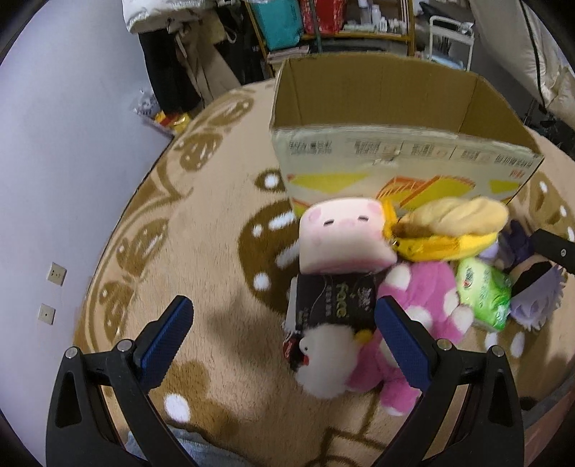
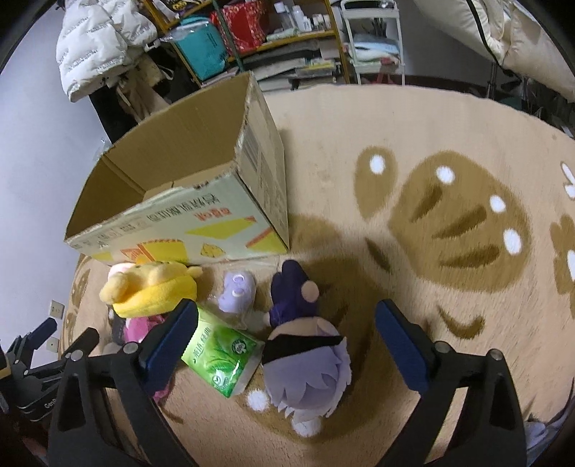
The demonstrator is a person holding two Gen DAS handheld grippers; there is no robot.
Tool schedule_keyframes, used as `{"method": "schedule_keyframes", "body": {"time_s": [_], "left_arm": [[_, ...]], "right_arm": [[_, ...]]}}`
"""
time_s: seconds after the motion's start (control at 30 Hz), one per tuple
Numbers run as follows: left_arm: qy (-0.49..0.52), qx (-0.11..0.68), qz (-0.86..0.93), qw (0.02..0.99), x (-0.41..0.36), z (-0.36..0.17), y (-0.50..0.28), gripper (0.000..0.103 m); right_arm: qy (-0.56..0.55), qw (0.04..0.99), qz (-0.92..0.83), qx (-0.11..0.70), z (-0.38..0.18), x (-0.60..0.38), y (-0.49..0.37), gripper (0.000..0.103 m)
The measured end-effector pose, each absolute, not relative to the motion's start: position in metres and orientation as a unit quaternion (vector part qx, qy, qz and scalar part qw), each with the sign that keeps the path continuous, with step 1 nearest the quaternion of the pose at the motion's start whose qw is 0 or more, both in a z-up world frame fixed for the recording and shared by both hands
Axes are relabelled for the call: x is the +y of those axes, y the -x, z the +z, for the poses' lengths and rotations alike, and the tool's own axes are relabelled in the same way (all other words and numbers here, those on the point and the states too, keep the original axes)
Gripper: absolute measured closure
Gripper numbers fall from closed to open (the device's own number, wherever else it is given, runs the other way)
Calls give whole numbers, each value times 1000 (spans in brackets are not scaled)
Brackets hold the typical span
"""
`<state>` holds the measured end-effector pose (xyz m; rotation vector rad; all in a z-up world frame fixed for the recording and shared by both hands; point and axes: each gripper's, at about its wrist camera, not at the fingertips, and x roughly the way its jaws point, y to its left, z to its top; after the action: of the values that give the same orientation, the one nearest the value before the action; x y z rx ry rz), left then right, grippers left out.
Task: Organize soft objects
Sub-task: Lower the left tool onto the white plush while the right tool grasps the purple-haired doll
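Note:
An open cardboard box point(image 1: 395, 107) point(image 2: 172, 169) stands on the rug, seemingly empty. In front of it lies a pile of soft things: a pink square pig plush point(image 1: 341, 237), a black tissue pack point(image 1: 334, 298), a white fluffy toy point(image 1: 323, 359), a pink plush point(image 1: 420, 305), a yellow plush point(image 1: 452, 226) point(image 2: 151, 287), a green tissue pack point(image 1: 483, 291) point(image 2: 222, 355), a purple-haired doll point(image 2: 305, 359) and a small lilac plush point(image 2: 237, 291). My left gripper point(image 1: 284, 337) is open and empty above the pile's left side. My right gripper point(image 2: 287, 345) is open, empty, above the doll.
The beige rug point(image 2: 431, 143) with brown patterns spreads to the right of the box. Shelves point(image 2: 280, 32) with clutter and a white jacket point(image 2: 100, 46) stand behind. A pale wall point(image 1: 64, 143) with sockets lies left.

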<state>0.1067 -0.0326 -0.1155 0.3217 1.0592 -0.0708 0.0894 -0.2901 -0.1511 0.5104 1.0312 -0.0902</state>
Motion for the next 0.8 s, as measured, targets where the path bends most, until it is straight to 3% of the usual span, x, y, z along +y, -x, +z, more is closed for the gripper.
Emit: {"method": "schedule_keyframes", "body": {"time_s": [0.3, 0.37, 0.53, 0.63, 0.8], "left_arm": [[-116, 568, -28, 815, -17, -135, -112, 3], [-109, 571, -27, 813, -14, -137, -112, 5], [-83, 589, -31, 803, -5, -142, -116, 16], [-70, 608, -39, 790, -4, -149, -118, 25], [-55, 622, -43, 780, -3, -158, -121, 26]], "right_arm": [[-267, 806, -40, 527, -171, -294, -93, 18], [-269, 801, -40, 533, -174, -294, -94, 25], [-265, 795, -40, 544, -178, -293, -94, 29], [-267, 789, -42, 552, -181, -294, -95, 44], [-270, 784, -45, 557, -187, -294, -93, 44]]}}
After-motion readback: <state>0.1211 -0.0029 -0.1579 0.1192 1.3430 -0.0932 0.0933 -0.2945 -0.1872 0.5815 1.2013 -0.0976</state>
